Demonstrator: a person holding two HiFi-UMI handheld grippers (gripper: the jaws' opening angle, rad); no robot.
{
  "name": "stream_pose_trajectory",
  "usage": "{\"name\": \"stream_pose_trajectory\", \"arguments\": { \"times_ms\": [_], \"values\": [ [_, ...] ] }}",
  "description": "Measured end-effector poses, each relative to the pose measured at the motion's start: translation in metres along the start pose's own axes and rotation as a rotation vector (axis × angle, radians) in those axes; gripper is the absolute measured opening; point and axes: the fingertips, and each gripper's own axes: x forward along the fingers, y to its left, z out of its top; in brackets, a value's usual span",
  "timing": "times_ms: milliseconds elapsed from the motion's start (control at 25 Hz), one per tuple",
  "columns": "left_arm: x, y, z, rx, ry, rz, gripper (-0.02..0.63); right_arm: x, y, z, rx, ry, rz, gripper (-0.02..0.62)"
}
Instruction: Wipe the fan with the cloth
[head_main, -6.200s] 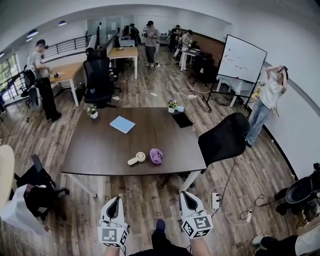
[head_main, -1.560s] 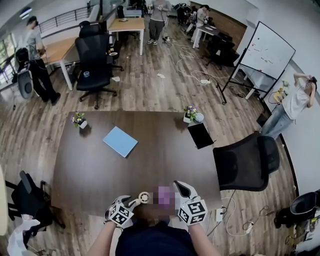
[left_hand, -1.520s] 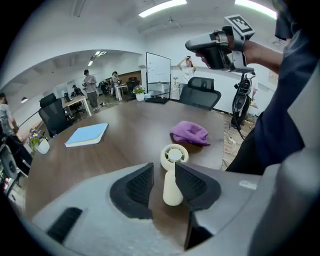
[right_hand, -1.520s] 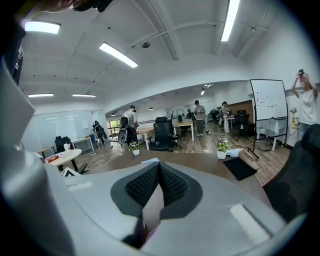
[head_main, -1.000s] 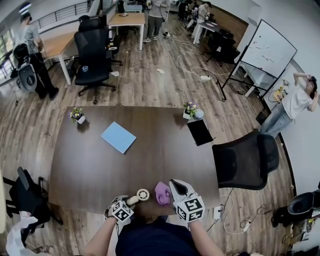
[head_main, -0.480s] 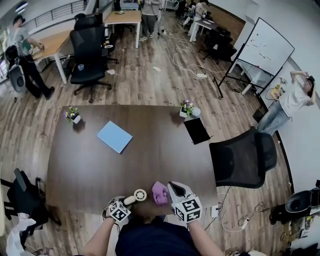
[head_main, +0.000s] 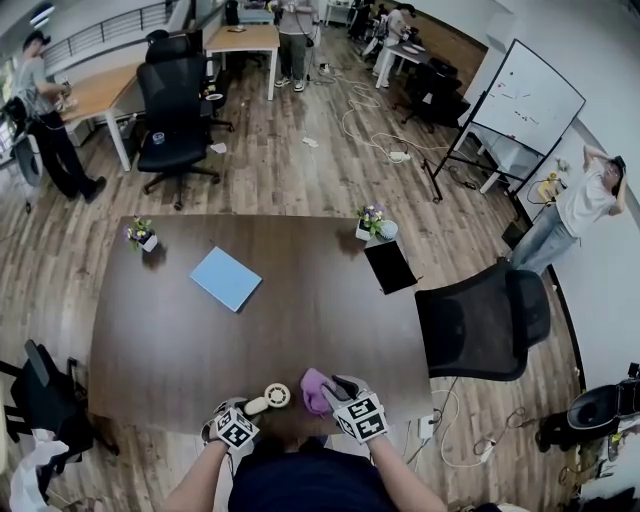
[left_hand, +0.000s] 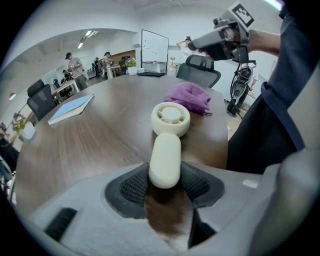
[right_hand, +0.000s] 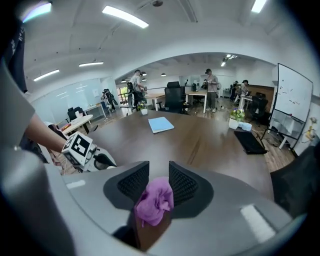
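Opening just now while dropping onto the purple cloth (right_hand: 155, 201) at the table's (head_main: 300, 320) near edge, the right gripper (right_hand: 159, 172) is straddling it, jaws apart, not yet pinching, while the left gripper (left_hand: 165, 182) is clamping the fan's (left_hand: 170, 119) handle just beside it, so wiping is likely starting next.

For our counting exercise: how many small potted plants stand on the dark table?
2. One plant stands near the far left corner of the table; the other plant stands at its far edge, right of centre. None looks hidden.
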Motion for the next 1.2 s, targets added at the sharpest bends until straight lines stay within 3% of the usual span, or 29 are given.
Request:
{"name": "stream_pose_trajectory", "arguments": {
  "times_ms": [160,440,680,760,880,1200],
  "values": [
    [-0.001,0.001,0.0,-0.004,0.01,-0.005,0.2,0.021,0.005,-0.028,-0.004,0.081,0.038,0.192],
    [0.0,0.002,-0.002,0.0,-0.016,0.001,0.199,0.053,0.002,-0.075,-0.003,0.21,0.063,0.255],
    [-0.001,0.0,0.002,-0.003,-0.041,-0.002,0.199,0.064,-0.005,-0.101,0.043,0.266,0.116,0.391],
    [-0.001,0.001,0.001,0.0,-0.039,-0.002,0.199,0.069,-0.003,-0.103,0.064,0.264,0.131,0.405],
    [-0.002,0.0,0.001,0.002,-0.036,-0.003,0.199,0.077,-0.004,-0.106,0.059,0.277,0.125,0.403],
    [-0.002,0.001,0.0,0.001,-0.052,-0.001,0.199,0.084,-0.003,-0.112,0.043,0.298,0.072,0.219]
  ]
}}
